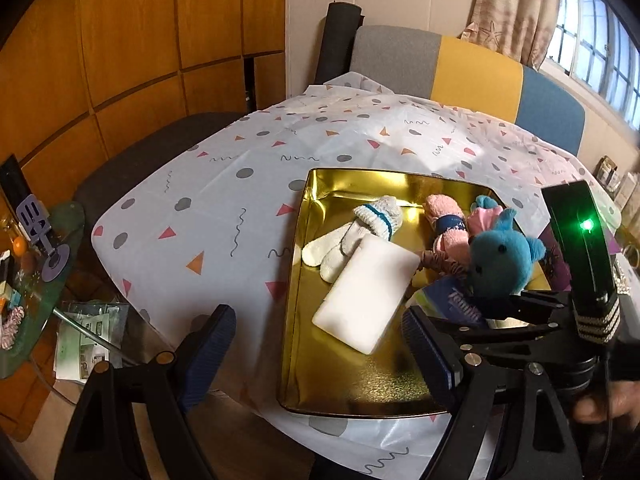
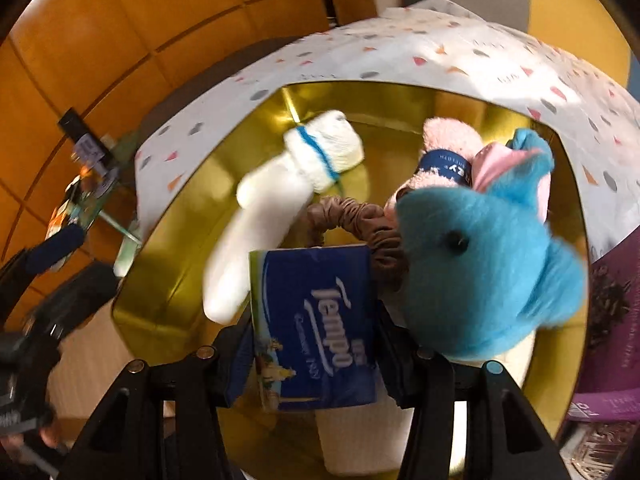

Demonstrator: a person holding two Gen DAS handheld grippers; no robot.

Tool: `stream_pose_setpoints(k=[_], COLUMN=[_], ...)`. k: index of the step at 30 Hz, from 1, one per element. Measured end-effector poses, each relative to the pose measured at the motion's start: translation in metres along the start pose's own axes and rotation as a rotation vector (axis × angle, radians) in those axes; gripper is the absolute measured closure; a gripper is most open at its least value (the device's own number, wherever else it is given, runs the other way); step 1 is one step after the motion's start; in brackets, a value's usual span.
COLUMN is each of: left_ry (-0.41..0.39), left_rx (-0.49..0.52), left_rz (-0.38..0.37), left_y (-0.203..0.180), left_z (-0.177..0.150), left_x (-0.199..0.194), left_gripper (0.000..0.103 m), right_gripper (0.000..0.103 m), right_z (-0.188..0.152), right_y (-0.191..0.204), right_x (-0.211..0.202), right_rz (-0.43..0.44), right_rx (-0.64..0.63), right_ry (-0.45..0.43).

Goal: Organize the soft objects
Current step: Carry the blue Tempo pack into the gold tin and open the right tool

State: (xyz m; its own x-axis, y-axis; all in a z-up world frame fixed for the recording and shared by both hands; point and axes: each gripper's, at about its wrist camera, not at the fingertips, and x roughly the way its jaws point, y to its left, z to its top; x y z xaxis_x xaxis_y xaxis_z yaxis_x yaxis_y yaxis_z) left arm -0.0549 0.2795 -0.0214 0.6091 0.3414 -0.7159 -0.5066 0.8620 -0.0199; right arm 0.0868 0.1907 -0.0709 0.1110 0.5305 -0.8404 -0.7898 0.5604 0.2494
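A gold tray [image 1: 304, 292] lies on the patterned tablecloth. In it are a white glove with a blue stripe [image 1: 360, 232], a white sponge block [image 1: 366, 300], a rolled pink towel [image 1: 446, 224], a brown scrunchie [image 1: 440, 260] and a blue plush toy [image 1: 502, 258]. My right gripper [image 2: 312, 340] is shut on a blue Tempo tissue pack [image 2: 316, 320] and holds it over the tray [image 2: 168, 280], beside the plush toy [image 2: 476, 264] and the scrunchie [image 2: 360, 220]. The pack [image 1: 456, 304] also shows in the left wrist view. My left gripper [image 1: 320, 352] is open and empty over the tray's near left edge.
A glass side table [image 1: 32, 280] with small items stands at the left. A purple box [image 2: 612, 320] lies right of the tray. A striped chair back [image 1: 472, 68] stands behind the table, and wooden cabinets fill the left.
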Motion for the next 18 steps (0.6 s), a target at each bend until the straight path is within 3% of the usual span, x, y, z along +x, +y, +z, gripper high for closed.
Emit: stream_pose_setpoints(k=[4,8,18], left_ry=[0.009,-0.003,-0.026], left_rx=[-0.003,0.005,0.051], left_rz=[-0.006,-0.008,-0.041], left_y=[-0.002,-0.005,-0.024], left_z=[0.000,0.000,0.000], left_x=[0.002,-0.002,-0.015], left_gripper=[0.017,0.017,0.017], right_gripper=[0.040,0.039,0.039], right_z=[-0.002,-0.008,-0.029], right_y=[0.003,0.002,0.006], right_x=[-0.006,-0.025,-0.089], right_rz=[0.021,0.016,-0.136], right_rx=[0.001,0.014,-0.019], right_ry=[-0.018,-0.072,-0.259])
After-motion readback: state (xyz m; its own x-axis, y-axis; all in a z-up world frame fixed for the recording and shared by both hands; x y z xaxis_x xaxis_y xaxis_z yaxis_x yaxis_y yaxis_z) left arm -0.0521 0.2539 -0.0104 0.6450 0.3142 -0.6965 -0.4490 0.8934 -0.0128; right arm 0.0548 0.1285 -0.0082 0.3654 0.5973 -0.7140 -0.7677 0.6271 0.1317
